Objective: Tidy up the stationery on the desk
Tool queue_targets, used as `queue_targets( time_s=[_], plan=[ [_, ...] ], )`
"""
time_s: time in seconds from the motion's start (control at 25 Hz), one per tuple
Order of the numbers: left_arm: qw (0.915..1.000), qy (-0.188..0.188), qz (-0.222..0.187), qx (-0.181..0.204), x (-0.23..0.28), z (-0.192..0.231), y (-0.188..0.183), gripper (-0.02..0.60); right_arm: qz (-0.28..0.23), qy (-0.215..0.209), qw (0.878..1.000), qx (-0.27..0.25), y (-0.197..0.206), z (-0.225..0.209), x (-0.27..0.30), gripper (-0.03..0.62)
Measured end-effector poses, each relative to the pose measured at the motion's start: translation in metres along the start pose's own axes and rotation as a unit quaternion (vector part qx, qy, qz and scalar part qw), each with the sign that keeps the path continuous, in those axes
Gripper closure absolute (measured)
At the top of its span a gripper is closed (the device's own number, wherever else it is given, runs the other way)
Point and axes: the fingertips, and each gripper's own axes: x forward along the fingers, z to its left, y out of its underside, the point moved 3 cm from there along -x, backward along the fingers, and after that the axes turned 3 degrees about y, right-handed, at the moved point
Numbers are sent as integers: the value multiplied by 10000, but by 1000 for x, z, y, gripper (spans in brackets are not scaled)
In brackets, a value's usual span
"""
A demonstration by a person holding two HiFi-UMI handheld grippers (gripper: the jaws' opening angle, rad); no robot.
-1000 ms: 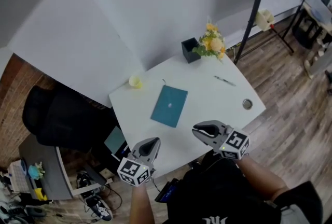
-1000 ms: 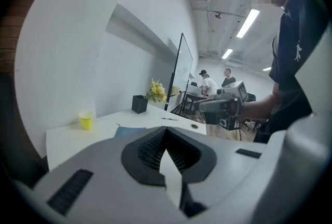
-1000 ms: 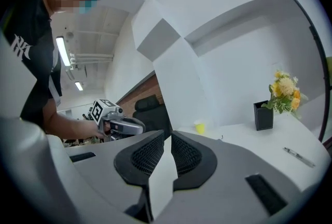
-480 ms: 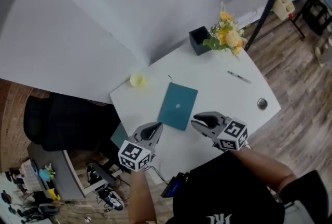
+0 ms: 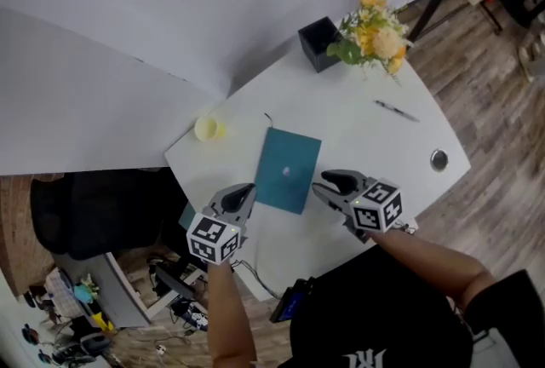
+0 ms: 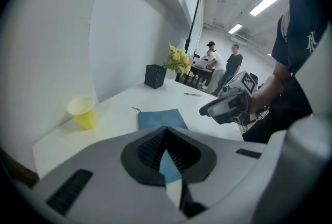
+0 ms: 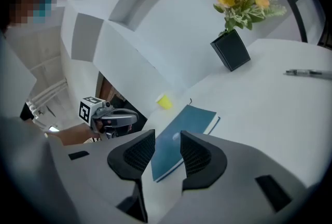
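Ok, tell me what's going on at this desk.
A person stands at the white desk with a tool in each hand, both hovering over its near edge by the teal notebook. The left tool is shut and empty; the right tool's jaws have just been opening, with nothing between them. The pen, yellow cup and black holder with flowers sit untouched.

Your white desk point(image 5: 358, 136): teal notebook point(image 5: 288, 169) mid-desk; from it, yellow cup point(image 5: 206, 129) at 10, black box point(image 5: 318, 43) 12, pen point(image 5: 397, 111) 2, metal disc point(image 5: 438, 158) 3.
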Motion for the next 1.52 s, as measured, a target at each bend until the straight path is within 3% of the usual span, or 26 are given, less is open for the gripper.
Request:
queue_targets(
  time_s=[0.28,0.36,0.6,0.92,1.52],
  plan=[
    [9988,-191,438,-120,27,20,20,580,266,176,9988,372,17,-7,22,408],
    [9983,-282,471,-194,31,28,21,529,296,213,9983,463,19,-9,28,407],
    [9953,-306,796,-456,45,40,36,472,335,386,9955,803,22,-17,36,404],
    [9901,-255,1254,-579,64,45,50,465,439,744,9871,1346,27,-29,44,405],
    [9865,-247,1506,-587,72,47,58,466,608,1155,9819,1371,32,-37,51,427]
  ],
)
